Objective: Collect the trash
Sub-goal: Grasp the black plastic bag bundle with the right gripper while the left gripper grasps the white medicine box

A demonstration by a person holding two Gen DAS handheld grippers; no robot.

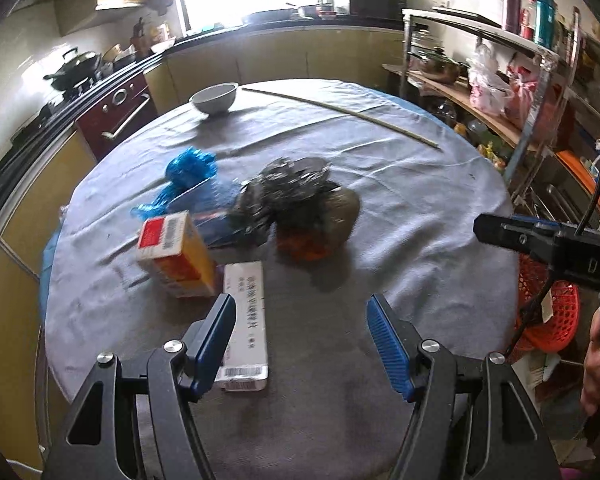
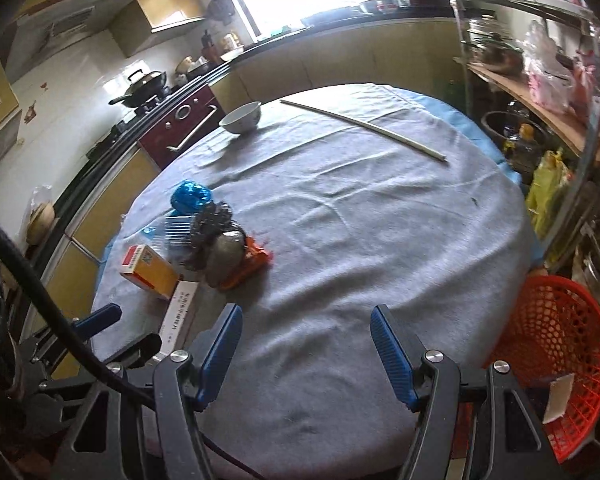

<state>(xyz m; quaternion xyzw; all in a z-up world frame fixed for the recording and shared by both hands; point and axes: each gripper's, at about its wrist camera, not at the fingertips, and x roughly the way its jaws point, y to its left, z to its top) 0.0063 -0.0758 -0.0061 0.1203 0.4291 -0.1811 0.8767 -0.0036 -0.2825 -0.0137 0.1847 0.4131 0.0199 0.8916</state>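
A heap of trash lies on the grey-clothed round table (image 1: 400,208): a blue plastic bag (image 1: 190,166), a crumpled dark foil wrapper (image 1: 296,192) over an orange packet (image 1: 304,246), a yellow-red carton (image 1: 176,254) and a long white box (image 1: 246,324). My left gripper (image 1: 300,320) is open and empty, above the table's near edge, its left finger over the white box. My right gripper (image 2: 306,330) is open and empty over bare cloth, right of the heap (image 2: 220,240). The red mesh basket (image 2: 556,352) stands beside the table at right; it also shows in the left wrist view (image 1: 548,308).
A white bowl (image 1: 214,98) and a long thin stick (image 1: 340,114) lie at the table's far side. A metal shelf rack (image 1: 500,80) with pots and bags stands at right. Kitchen counters and a stove (image 1: 76,68) run behind and to the left.
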